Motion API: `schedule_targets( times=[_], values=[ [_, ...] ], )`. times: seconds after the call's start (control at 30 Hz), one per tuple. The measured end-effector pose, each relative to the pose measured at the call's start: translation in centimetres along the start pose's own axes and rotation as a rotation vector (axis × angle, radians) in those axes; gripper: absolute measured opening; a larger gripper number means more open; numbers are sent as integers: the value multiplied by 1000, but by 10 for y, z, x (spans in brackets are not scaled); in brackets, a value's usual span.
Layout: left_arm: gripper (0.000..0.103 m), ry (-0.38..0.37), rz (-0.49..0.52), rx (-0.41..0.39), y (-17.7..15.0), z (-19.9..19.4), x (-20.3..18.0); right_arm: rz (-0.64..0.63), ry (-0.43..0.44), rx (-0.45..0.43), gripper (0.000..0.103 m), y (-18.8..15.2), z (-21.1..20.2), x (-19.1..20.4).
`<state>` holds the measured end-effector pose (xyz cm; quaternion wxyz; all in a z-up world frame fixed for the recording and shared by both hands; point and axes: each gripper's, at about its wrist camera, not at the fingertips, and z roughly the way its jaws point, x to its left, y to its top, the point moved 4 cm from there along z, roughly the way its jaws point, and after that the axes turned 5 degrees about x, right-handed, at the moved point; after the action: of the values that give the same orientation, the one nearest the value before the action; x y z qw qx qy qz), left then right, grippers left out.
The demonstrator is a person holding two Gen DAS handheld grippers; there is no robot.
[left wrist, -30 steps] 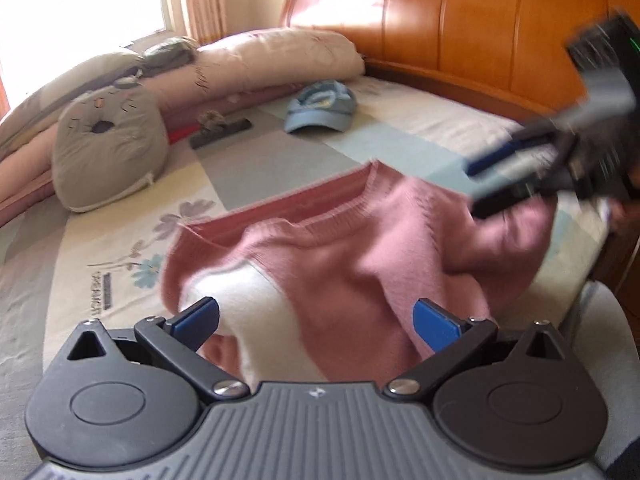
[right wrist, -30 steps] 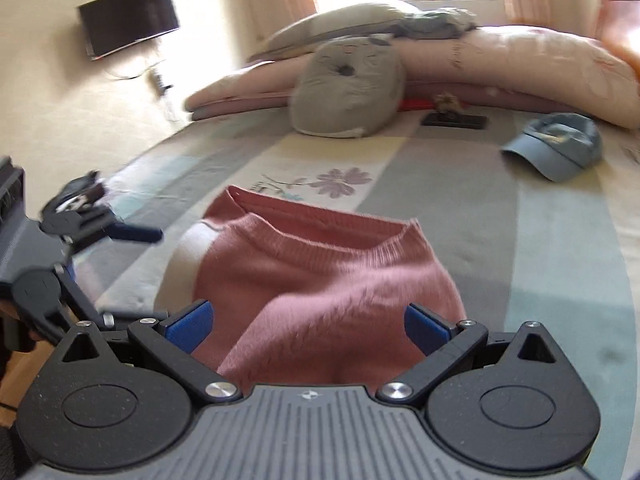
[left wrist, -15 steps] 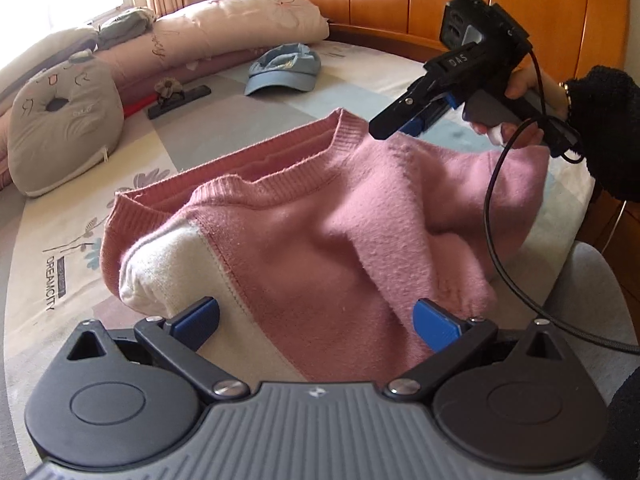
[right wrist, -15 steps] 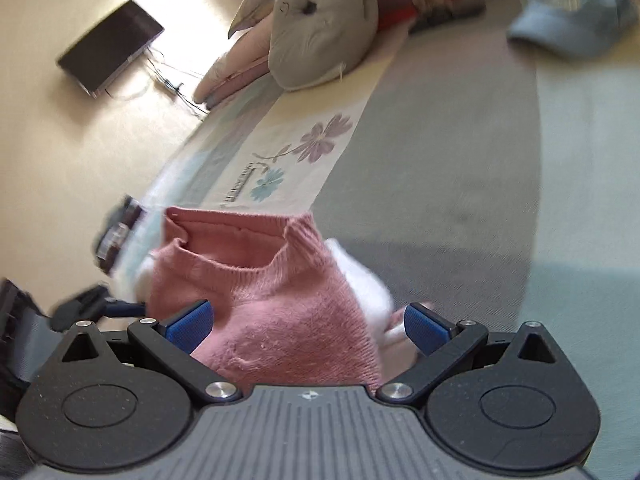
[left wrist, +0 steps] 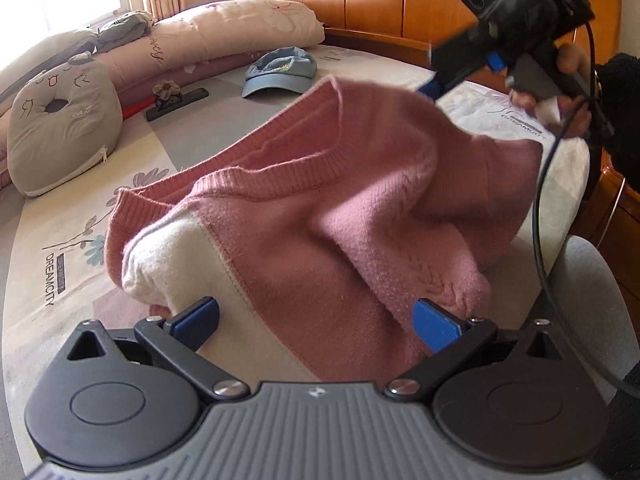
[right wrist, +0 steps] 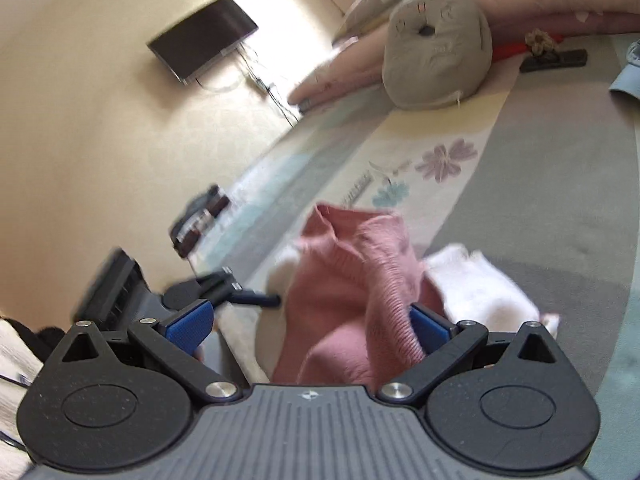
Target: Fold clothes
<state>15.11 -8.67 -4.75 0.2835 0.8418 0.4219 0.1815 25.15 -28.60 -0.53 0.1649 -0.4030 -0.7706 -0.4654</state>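
- Two grippers over one pink-and-cream knit sweater (left wrist: 320, 216), which lies bunched on the quilted bedspread (left wrist: 168, 140), near edge, collar toward the far side.
- I read the left gripper (left wrist: 316, 320) as spread wide, sweater between its pads, nothing pinched.
- Right gripper (right wrist: 308, 324): jaws also apart; knit brushes its right pad. Not clamped, as far as I can tell.
- Risk: a shallow bite takes one layer only, and the loose knit slides toward the bed edge.

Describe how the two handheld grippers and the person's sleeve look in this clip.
Both the left gripper and the right gripper share black linkage arms, blue finger pads, round black hubs and a ribbed grey body. A black cable trails from the right one; the sleeve is fuzzy black.
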Motion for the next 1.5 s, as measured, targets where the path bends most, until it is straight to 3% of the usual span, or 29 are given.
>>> schedule_targets(
  times=[0.13, 0.3, 0.37, 0.77, 0.93, 1.07, 1.17, 1.5],
  values=[
    [102, -11, -6, -13, -3, -6, 4, -14, -93, 60, 93, -10, 21, -10],
    [102, -21, -8, -11, -5, -3, 8, -14, -179, 107, 68, -18, 34, -29],
    [102, -21, -9, 0, -6, 1, 8, -8, -186, 113, 63, -22, 35, -37],
    [102, -9, 2, 23, -3, 14, 10, 51, -91, 102, 61, -49, 41, -79],
    [102, -1, 10, 29, -3, 17, 10, 200, 12, 13, 59, -53, 31, -96],
    [102, -2, 8, 32, -3, 16, 12, 206, -12, -34, 46, -53, 24, -89],
    [102, -2, -3, 26, -4, 17, 12, 187, -43, -37, 30, -51, 26, -84],
    [102, 23, 17, 25, -4, 21, 11, 163, -144, 1, 31, -50, 41, -84]
  ],
)
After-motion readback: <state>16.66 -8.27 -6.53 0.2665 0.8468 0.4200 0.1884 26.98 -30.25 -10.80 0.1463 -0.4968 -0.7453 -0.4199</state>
